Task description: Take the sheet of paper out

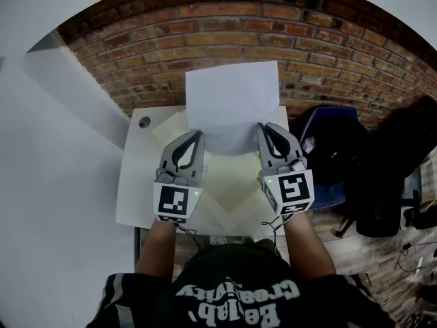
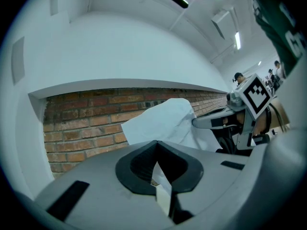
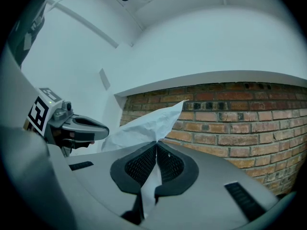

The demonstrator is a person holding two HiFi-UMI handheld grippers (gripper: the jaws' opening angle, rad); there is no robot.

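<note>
A white sheet of paper point(image 1: 232, 104) is held up in the air over the table, its far edge out over the brick floor. My left gripper point(image 1: 198, 137) is shut on its near left corner and my right gripper point(image 1: 262, 130) is shut on its near right corner. In the left gripper view the sheet of paper point(image 2: 165, 123) rises from between the closed jaws, and the right gripper point(image 2: 204, 122) shows beyond it. In the right gripper view the sheet of paper point(image 3: 144, 126) is likewise pinched at the jaw tips. A cream envelope point(image 1: 232, 190) lies open on the table under the grippers.
The small white table point(image 1: 133, 197) stands against a white wall at the left. A black chair with bags point(image 1: 355, 176) stands to the right on the brick floor. A small round dark object point(image 1: 144, 122) sits at the table's far left corner.
</note>
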